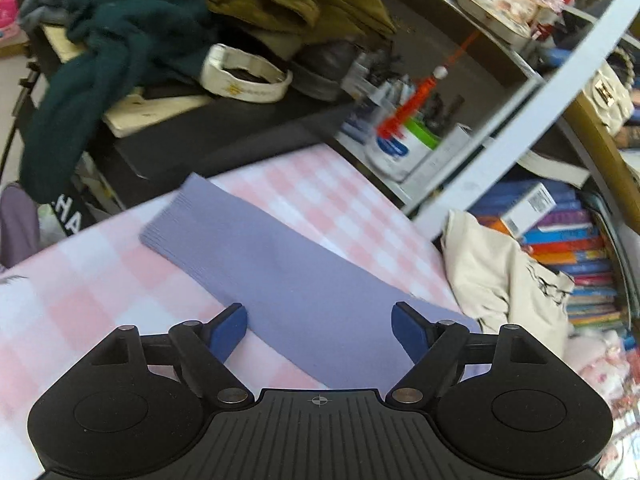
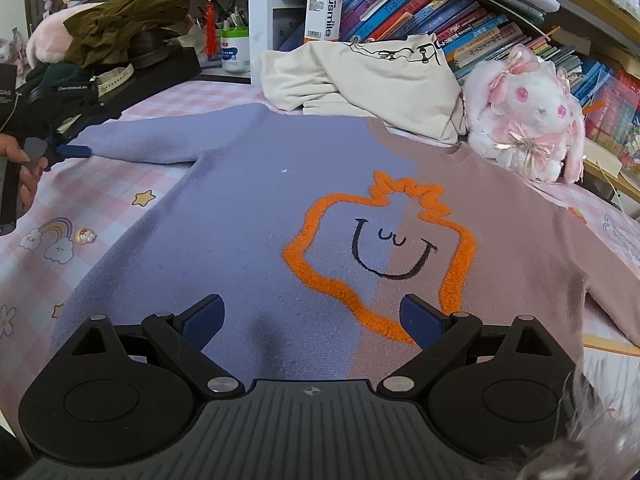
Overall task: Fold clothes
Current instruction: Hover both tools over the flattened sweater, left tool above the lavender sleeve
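Note:
A sweater [image 2: 240, 220], half purple and half mauve with an orange-outlined smiling face, lies flat, front up, on a pink checked cover [image 2: 120, 184]. Its purple sleeve [image 1: 256, 248] stretches out to the left. My left gripper [image 1: 320, 332] is open low over that sleeve, a blue finger on either side of it and neither pad pressing. In the right wrist view one blue finger [image 2: 74, 151] of it shows at the sleeve's end, held by a hand [image 2: 20, 168]. My right gripper [image 2: 312, 320] stands open above the sweater's lower hem, with nothing between its fingers.
A cream garment [image 2: 360, 76] lies crumpled behind the sweater, and a white and pink plush rabbit [image 2: 528, 120] sits to its right. Bookshelves [image 2: 420, 12] line the back. Dark green and olive clothes [image 1: 120, 40] are heaped on a black case [image 1: 224, 136] at the left.

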